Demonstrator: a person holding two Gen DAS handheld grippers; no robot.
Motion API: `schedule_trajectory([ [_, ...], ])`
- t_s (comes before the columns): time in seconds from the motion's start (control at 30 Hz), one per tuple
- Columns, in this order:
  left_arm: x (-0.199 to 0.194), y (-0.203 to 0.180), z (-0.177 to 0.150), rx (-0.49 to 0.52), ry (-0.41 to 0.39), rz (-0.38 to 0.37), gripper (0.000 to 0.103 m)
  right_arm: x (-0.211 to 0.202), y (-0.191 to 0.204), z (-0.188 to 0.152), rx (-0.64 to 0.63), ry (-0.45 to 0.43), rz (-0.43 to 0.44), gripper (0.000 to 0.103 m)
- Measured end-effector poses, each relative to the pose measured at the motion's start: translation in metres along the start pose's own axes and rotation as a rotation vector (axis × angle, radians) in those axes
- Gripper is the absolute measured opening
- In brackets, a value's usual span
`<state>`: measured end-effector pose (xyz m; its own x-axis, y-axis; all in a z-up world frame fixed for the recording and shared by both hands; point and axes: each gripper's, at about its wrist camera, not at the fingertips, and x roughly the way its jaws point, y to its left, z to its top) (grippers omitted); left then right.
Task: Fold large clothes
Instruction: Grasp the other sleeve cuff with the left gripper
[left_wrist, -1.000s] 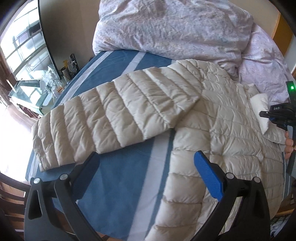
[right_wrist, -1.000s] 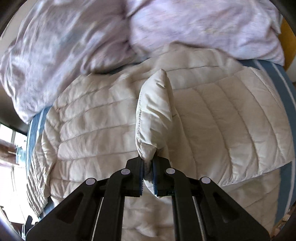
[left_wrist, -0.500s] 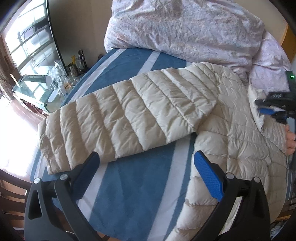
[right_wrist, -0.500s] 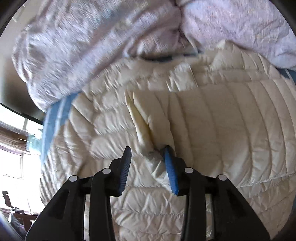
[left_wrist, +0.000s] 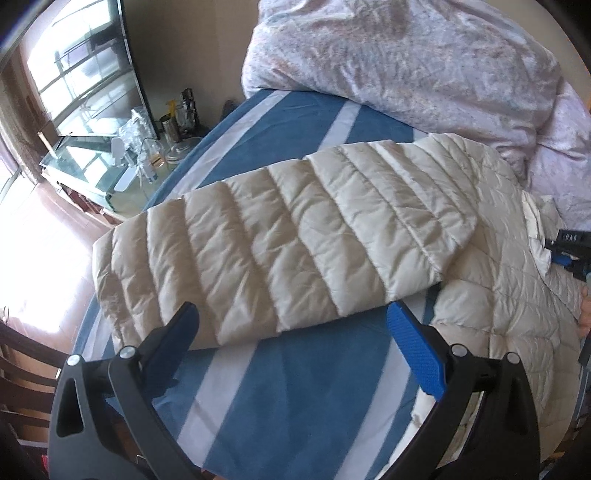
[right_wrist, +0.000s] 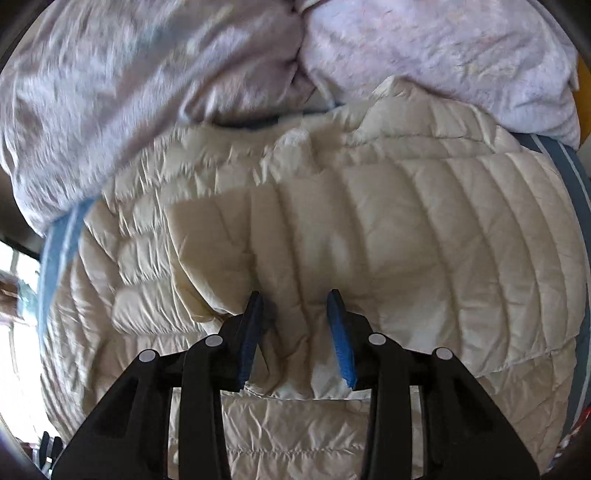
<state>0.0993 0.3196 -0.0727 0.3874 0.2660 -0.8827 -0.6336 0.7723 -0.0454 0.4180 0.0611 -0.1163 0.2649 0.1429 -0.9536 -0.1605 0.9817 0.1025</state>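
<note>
A cream quilted puffer jacket (left_wrist: 491, 295) lies on a blue and white striped bed cover (left_wrist: 295, 387). One sleeve (left_wrist: 280, 240) stretches out flat to the left across the cover. My left gripper (left_wrist: 291, 328) hangs open just above the near edge of that sleeve, holding nothing. In the right wrist view the other sleeve (right_wrist: 406, 236) lies folded across the jacket body (right_wrist: 147, 258). My right gripper (right_wrist: 295, 306) stands open right over its cuff end, with fabric between the pads but not pinched. The right gripper also shows at the far right edge of the left wrist view.
A rumpled lilac duvet (left_wrist: 406, 62) is heaped at the back of the bed, touching the jacket's collar end. Left of the bed stands a glass table (left_wrist: 110, 162) with bottles and jars, under a dark screen. Dark chair slats (left_wrist: 22, 362) sit at the lower left.
My right gripper let go of the cuff it was holding upright; the sleeve now lies flat on the jacket. My left gripper shifted left toward the outstretched sleeve.
</note>
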Motion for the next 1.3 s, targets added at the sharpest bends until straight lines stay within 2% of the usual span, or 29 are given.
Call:
schedule_trajectory([
  [0.1,0.003,0.010,0.002,-0.024,0.006,0.011,0.101,0.018,0.014,-0.006,-0.039,0.038,-0.049,0.039],
  [0.23,0.006,0.024,0.005,-0.056,0.016,0.018,0.101,0.026,0.033,-0.012,-0.137,0.005,-0.133,0.040],
  [0.37,0.008,0.046,0.007,-0.100,0.026,0.029,0.101,0.027,0.031,-0.011,-0.129,0.021,-0.117,0.040],
  [0.67,0.014,0.121,-0.002,-0.277,0.075,0.048,0.101,0.023,0.025,-0.011,-0.113,0.028,-0.123,0.040],
  [0.83,0.018,0.138,-0.003,-0.317,0.084,0.015,0.101,0.025,0.025,-0.008,-0.106,0.041,-0.112,0.041],
  [1.1,0.040,0.150,-0.004,-0.379,0.141,-0.030,0.082,0.027,0.025,-0.007,-0.108,0.037,-0.106,0.041],
  [1.27,0.039,0.153,-0.007,-0.386,0.128,-0.028,0.074,0.027,0.025,-0.008,-0.102,0.033,-0.110,0.041],
  [1.3,0.038,0.153,-0.007,-0.388,0.123,-0.028,0.067,0.027,0.025,-0.008,-0.100,0.031,-0.112,0.041],
])
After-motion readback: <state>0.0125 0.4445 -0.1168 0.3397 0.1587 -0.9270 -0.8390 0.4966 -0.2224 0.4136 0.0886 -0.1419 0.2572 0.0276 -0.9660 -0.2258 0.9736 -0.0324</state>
